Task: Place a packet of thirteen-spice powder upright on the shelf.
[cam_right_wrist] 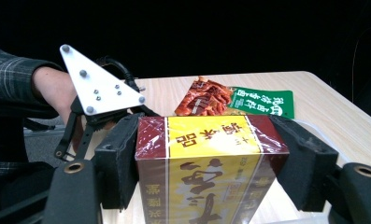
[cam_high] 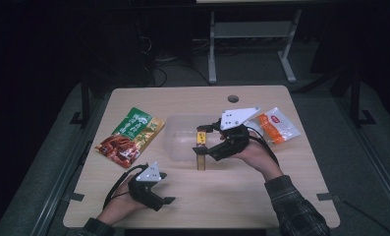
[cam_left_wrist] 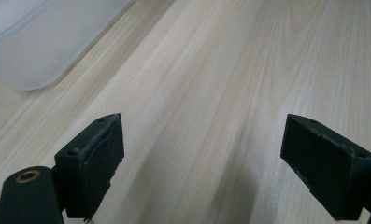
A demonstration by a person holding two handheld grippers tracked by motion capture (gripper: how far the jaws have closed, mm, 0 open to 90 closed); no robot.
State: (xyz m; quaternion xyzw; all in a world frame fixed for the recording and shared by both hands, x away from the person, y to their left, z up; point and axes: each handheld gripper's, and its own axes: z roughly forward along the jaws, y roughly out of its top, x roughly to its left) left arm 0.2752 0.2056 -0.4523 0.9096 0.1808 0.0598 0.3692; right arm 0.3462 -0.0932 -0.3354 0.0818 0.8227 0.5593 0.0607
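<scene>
My right gripper [cam_high: 202, 141] is shut on a yellow and maroon box [cam_high: 201, 162], which it holds upright over the near wall of a clear plastic tub [cam_high: 175, 142]. In the right gripper view both pads of that gripper [cam_right_wrist: 213, 161] press on the sides of the wrapped box [cam_right_wrist: 206, 140]. My left gripper [cam_high: 166, 188] rests low over the table near its front edge. In its own view the left gripper [cam_left_wrist: 202, 158] stands open over bare wood, and a corner of the tub [cam_left_wrist: 33, 42] lies at the upper left.
A green and red food pouch [cam_high: 131, 135] lies flat to the left of the tub, and it also appears in the right gripper view [cam_right_wrist: 234, 98]. An orange and white packet [cam_high: 276, 125] lies on the right behind my right hand. The wooden table [cam_high: 241, 191] has a round hole [cam_high: 233, 98] at the back.
</scene>
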